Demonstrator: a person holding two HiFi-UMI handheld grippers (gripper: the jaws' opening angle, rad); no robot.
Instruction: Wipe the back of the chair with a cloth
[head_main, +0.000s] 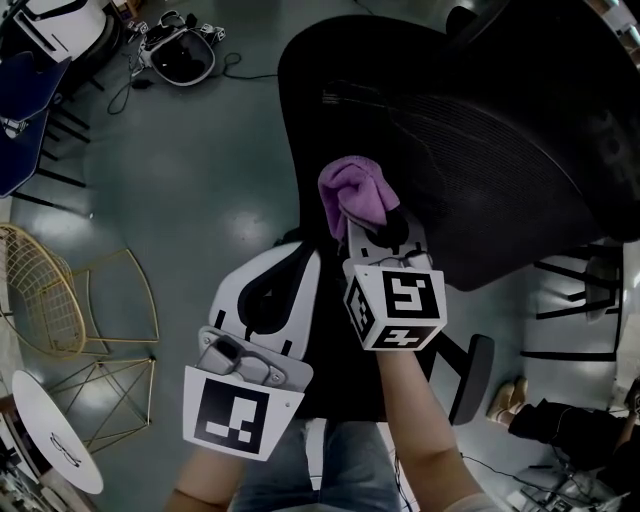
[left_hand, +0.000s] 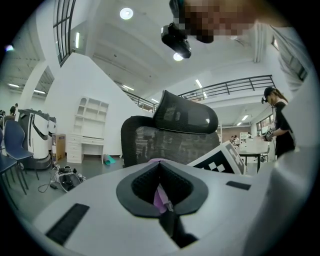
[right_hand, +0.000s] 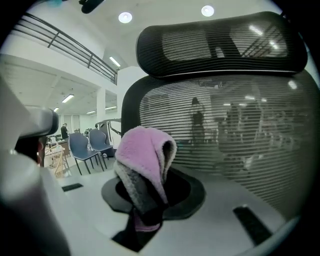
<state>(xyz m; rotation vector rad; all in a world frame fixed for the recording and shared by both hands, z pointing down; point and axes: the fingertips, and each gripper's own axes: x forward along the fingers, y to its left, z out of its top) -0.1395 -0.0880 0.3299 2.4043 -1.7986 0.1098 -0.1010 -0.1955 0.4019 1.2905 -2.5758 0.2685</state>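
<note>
Head view: right gripper (head_main: 377, 226) clamps one purple cloth (head_main: 349, 189) by one chair (head_main: 480, 130); left gripper (head_main: 303, 260) closed.

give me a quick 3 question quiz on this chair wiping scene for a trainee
1. True or false: the cloth is green.
2. What are the tongs of the right gripper shut on? A) a sponge B) the cloth C) nothing
3. Fill in: in the right gripper view, the part of the chair above the mesh back is the ____.

Key: 1 false, it is purple; 2 B; 3 headrest.
</note>
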